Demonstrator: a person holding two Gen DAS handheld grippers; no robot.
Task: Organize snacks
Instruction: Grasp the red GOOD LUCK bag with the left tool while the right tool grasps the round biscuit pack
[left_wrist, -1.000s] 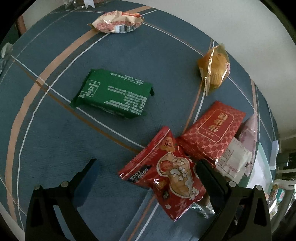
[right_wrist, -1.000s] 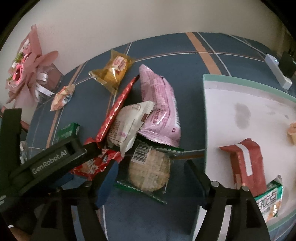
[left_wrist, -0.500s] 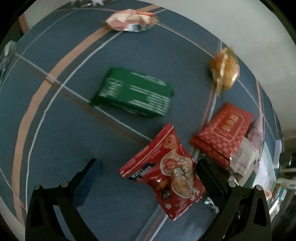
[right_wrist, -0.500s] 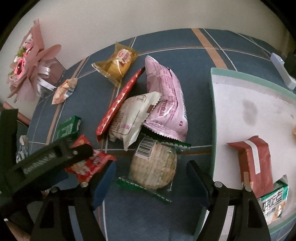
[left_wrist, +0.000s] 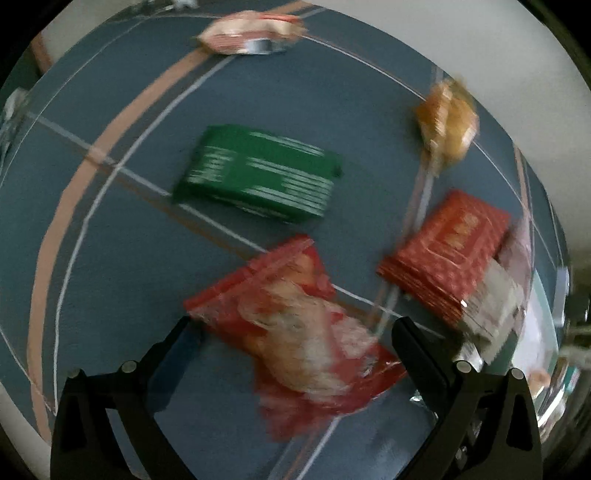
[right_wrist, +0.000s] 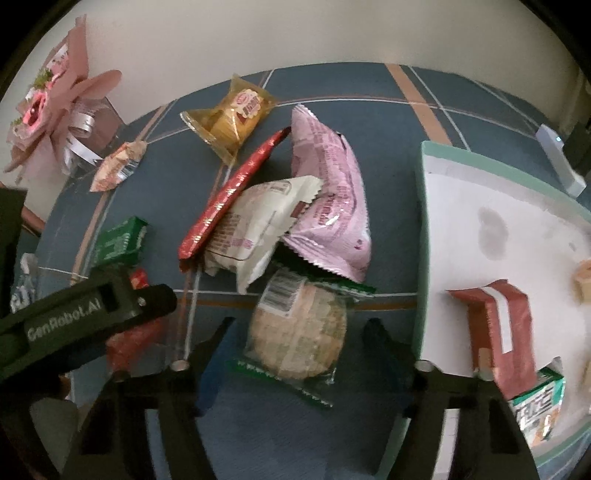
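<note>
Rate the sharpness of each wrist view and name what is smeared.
Left wrist view: heavy motion blur; the green packet print and red snack bag smear. Right wrist view: mostly sharp, only the round cracker pack near the right gripper is soft.

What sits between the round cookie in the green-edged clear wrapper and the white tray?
Nothing: only bare blue tablecloth separates the round cookie from the tray's rim, seen in the right wrist view.

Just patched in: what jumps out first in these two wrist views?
The snack heap on the blue cloth: a pink bag over a white packet. Below it, the round cracker pack lies between the right gripper jaws, which have just been closing. The left gripper straddles a red snack bag.
</note>
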